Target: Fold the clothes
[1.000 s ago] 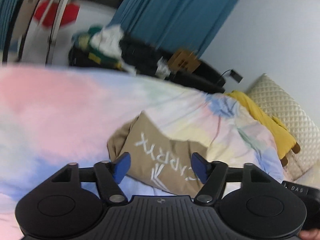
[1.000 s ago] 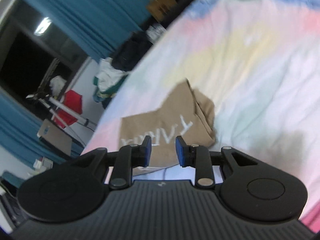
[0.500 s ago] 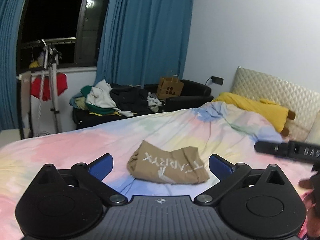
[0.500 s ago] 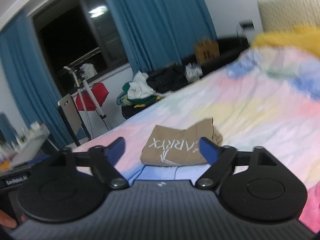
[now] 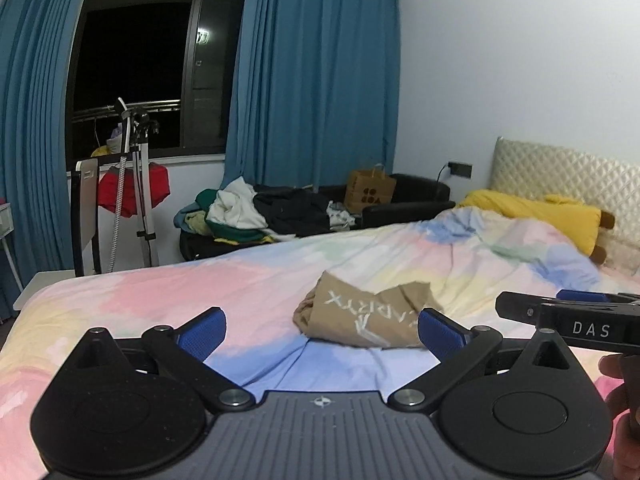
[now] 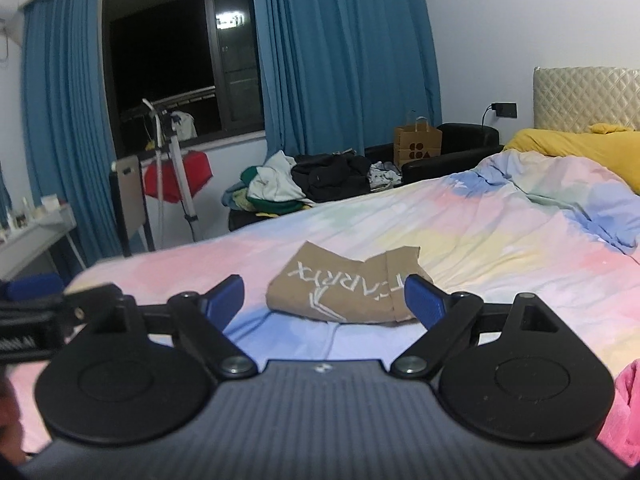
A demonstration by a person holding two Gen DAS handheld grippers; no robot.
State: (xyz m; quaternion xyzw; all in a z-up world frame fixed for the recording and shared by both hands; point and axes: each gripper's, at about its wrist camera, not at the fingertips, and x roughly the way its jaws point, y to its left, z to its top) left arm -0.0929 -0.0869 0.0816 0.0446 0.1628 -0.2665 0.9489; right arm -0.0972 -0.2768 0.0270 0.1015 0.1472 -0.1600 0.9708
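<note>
A tan garment with white lettering (image 5: 360,316) (image 6: 352,290) lies folded into a small bundle on the pastel bedspread (image 5: 200,284) (image 6: 500,232). My left gripper (image 5: 322,330) is held back from it, open wide, blue pads apart with nothing between them. My right gripper (image 6: 324,300) is likewise open and empty, a short way in front of the bundle. In the left wrist view the right gripper shows at the right edge (image 5: 568,312); in the right wrist view the left one shows at the left edge (image 6: 36,304).
A heap of clothes (image 5: 256,212) (image 6: 304,186) lies on a dark sofa beyond the bed, with a paper bag (image 5: 370,192) beside it. A yellow pillow (image 5: 536,210) rests by the headboard. A chair and stand (image 5: 120,200) are by the window. Pink cloth (image 6: 624,412) sits at the lower right.
Both grippers opened wide, pulled back from the tan garment and levelled out. The garment now lies folded and untouched on the bed, farther from both.
</note>
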